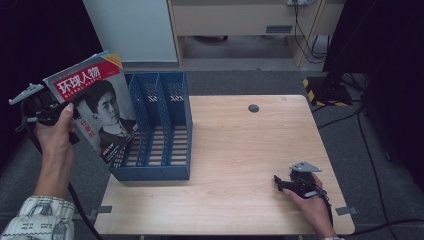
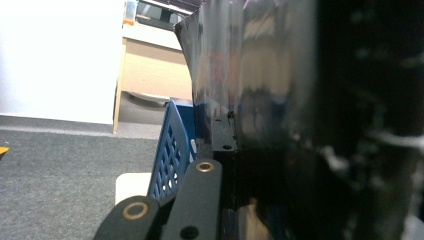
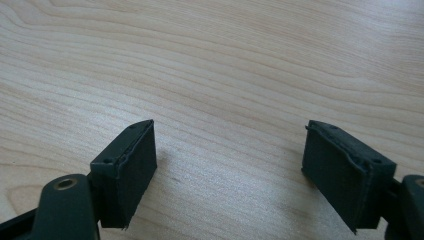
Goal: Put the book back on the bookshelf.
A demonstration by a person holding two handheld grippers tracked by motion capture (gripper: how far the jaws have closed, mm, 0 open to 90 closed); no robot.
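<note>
Left gripper [image 1: 50, 114] clamps the red-titled glossy magazine [image 1: 97, 107] at frame left, tilted over the blue plastic slotted file rack [image 1: 157, 127]. Right gripper [image 3: 227, 167] rests released on the pale wooden table [image 1: 240, 150], lower right. Best: square the magazine upright, lower its edge between dividers.

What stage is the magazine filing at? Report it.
Done: the left gripper is shut on the magazine, lifted clear of the table. In hand: holding it tilted beside the blue file rack. Left: slotting it into a compartment. The right gripper rests open.
</note>
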